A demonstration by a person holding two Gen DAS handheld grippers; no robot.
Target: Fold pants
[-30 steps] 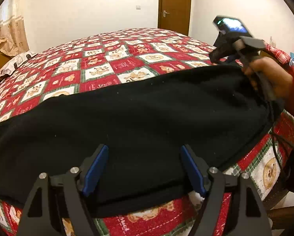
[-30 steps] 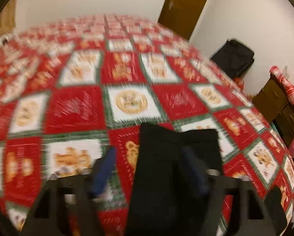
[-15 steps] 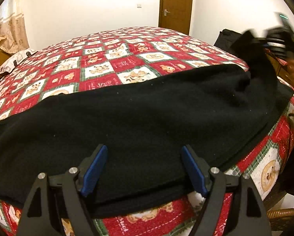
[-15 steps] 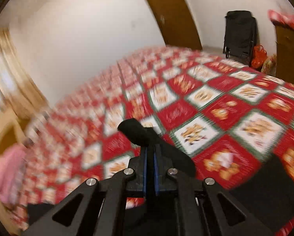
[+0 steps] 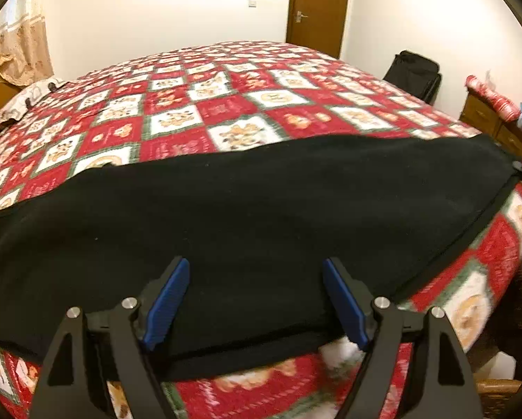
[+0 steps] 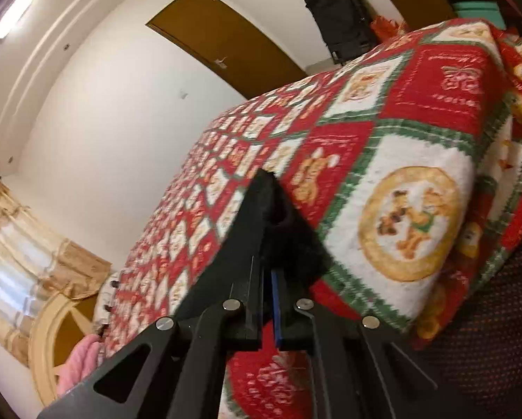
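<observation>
The left gripper (image 5: 255, 300) hangs spread wide over the near edge of the pants (image 5: 247, 209), its blue pads clear of the cloth on either side. The right gripper (image 6: 268, 300) is pressed together, pinching a black corner of the pants that bunches up just ahead of its tips; the camera is tilted hard over.

The pants lie flat on the quilt (image 5: 198, 111), directly ahead of the left gripper, along the near side of the bed. Their long axis runs left to right across that gripper's view, one end passing out of frame to the left, the other reaching the bed's right corner.

The cloth looks soft, thick and limp, probably fleece: light, not slippery, likely to sag and drag between holds. Edges and corners seem the best holds, pinching all layers together.
</observation>
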